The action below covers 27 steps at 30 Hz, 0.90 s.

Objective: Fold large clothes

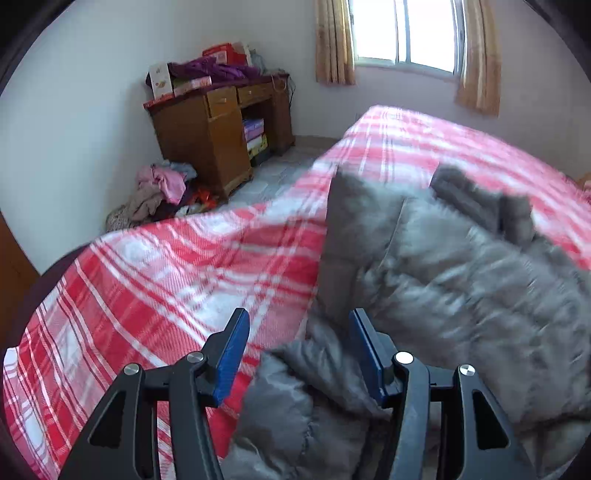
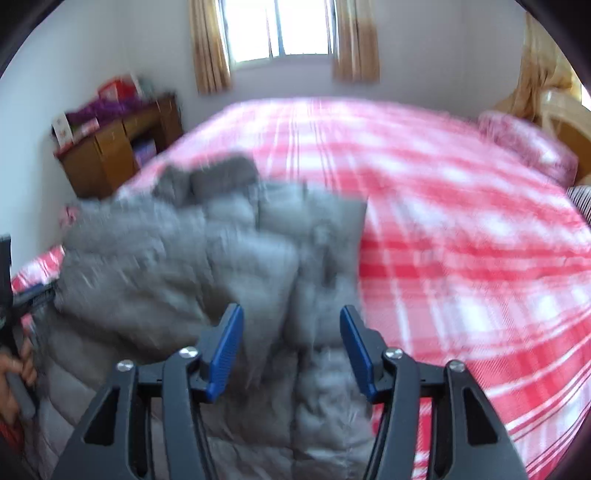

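My right gripper [image 2: 291,345] hangs over the grey jacket [image 2: 192,251], jaws apart with nothing pressed between the blue pads [image 2: 225,349]. The jacket lies bunched on the red plaid bed [image 2: 461,240], toward its left side. A pillow [image 2: 528,147] sits at the far right of the bed. I see a wooden desk [image 2: 110,151] at the left wall and a curtained window [image 2: 280,29] beyond. A hand [image 2: 14,380] shows at the left edge. The view is blurred.

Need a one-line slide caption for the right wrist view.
Right tool open above a grey puffer jacket bunched on a red plaid bed.
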Motion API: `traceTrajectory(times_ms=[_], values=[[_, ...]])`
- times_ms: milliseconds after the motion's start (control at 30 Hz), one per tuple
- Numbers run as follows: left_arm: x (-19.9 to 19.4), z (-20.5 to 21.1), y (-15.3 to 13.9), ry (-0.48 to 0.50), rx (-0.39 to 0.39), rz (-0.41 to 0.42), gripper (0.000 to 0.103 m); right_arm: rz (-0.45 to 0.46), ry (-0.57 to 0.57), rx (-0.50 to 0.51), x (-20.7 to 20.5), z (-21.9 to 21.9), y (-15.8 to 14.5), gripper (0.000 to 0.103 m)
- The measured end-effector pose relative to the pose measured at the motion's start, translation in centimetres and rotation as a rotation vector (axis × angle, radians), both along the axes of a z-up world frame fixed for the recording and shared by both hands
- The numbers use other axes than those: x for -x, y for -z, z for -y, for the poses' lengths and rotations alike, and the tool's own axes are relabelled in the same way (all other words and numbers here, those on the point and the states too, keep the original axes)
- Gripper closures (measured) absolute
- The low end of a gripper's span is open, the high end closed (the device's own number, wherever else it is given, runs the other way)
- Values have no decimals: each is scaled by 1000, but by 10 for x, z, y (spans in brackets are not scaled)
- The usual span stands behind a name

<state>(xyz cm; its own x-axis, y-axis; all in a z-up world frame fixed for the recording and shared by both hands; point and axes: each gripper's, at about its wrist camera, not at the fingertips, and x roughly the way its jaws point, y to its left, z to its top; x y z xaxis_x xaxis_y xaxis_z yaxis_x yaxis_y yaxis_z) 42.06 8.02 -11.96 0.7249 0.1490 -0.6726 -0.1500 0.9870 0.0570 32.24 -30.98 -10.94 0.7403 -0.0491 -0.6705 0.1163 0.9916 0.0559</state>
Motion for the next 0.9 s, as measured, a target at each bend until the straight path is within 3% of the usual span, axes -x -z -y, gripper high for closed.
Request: traceTrajectory(times_ms=[100, 267, 367, 500, 600, 667, 700, 767, 800, 900], values=[[-16, 12, -31, 29, -27, 41, 46, 43, -65, -8, -22, -18, -22, 51], [-56, 23, -44, 44, -18, 53, 46, -49, -142, -61, -84, -46, 1, 52], [-77, 35, -30, 62, -27, 34, 45, -115, -134, -83, -96, -46, 27, 51], [-100, 41, 15, 22, -63, -38, 45, -180, -128, -42, -94, -42, 58, 52], [-95, 34, 53, 2, -49, -45, 45, -206, -133, -64, -96, -37, 47, 52], [-92, 36, 54, -7, -60, -47, 43, -177, -119, -106, -104, -29, 29, 51], [-90, 39, 51, -12, -79, -30, 42, -151, -99, -130, -114, -25, 16, 48], [-86, 39, 49, -22, -83, -9, 41, -129, -58, -184, -144, -19, -3, 26], [-83, 37, 47, -27, -71, 3, 41, -129, -39, -217, -162, -20, -7, 9], [-72, 26, 39, -44, 5, 61, 41, -192, 38, -320, -231, -19, -7, 6]])
